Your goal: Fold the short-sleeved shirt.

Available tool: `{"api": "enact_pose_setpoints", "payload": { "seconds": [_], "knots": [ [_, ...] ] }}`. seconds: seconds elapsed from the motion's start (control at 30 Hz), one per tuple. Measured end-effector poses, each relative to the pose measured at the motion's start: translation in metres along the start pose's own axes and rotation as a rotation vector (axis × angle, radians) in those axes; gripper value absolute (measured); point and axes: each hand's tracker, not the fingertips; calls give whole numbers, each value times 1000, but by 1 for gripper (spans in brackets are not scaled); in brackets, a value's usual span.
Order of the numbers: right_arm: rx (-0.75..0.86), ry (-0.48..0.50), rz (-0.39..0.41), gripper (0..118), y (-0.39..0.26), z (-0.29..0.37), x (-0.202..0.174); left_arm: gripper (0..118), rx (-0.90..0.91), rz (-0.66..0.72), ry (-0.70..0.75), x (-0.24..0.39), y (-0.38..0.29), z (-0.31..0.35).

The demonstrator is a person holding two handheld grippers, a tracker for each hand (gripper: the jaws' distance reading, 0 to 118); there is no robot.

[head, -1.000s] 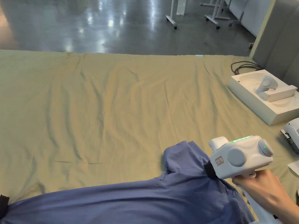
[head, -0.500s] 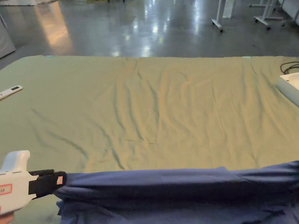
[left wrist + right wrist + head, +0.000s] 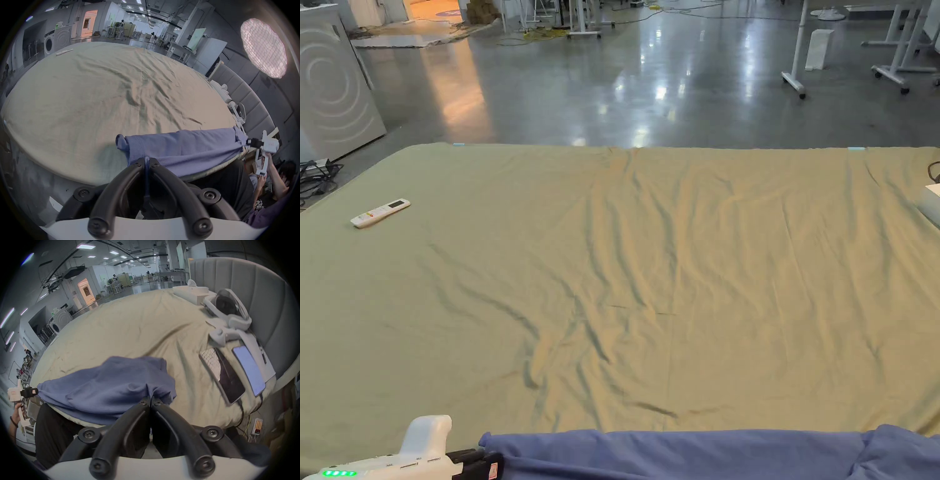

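Observation:
A blue short-sleeved shirt (image 3: pixel 687 453) lies stretched in a long band along the near edge of the olive sheet (image 3: pixel 650 269). My left gripper (image 3: pixel 487 465) sits at the bottom left of the head view, shut on the shirt's left end. In the left gripper view the jaws of my left gripper (image 3: pixel 146 160) pinch a fold of the shirt (image 3: pixel 186 147), and my right gripper (image 3: pixel 249 142) holds the far end. In the right gripper view my right gripper (image 3: pixel 151 397) is shut on bunched blue cloth of the shirt (image 3: pixel 105 389).
A white remote (image 3: pixel 380 212) lies at the sheet's left. A white box (image 3: pixel 931 203) sits at the right edge. A headset (image 3: pixel 227 313), a tablet (image 3: pixel 227 378) and a phone (image 3: pixel 248 369) lie on the right side. A person's dark trousers (image 3: pixel 52 426) stand against the near edge.
The head camera has swung left and up, so the shirt sits lower in the picture. Both grippers still hold the shirt's ends, stretched along the near edge.

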Motion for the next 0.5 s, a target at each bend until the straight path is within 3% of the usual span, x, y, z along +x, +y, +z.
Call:
{"api": "enact_pose_setpoints", "payload": {
  "seconds": [0.13,0.17,0.2,0.23,0.27,0.3,0.5],
  "knots": [
    [2,3,16,1,-13,-10,0,7,26,-30,11,-2,-7,-9],
    [-3,4,13,13,-14,-9,1,14,21,-11,33,0,-9,-7],
    [-9,-15,12,34,-14,-6,1,31,17,15,67,-1,-10,-2],
    [13,-30,16,69,-13,3,2,65,36,36,65,-2,-10,6],
    [63,-39,22,93,-10,14,5,89,87,48,45,-1,-9,17],
    [109,-58,22,100,-7,27,5,97,127,50,44,5,-5,33],
    [504,-94,90,96,19,130,-42,97,546,-100,98,90,24,140]
  ]
}}
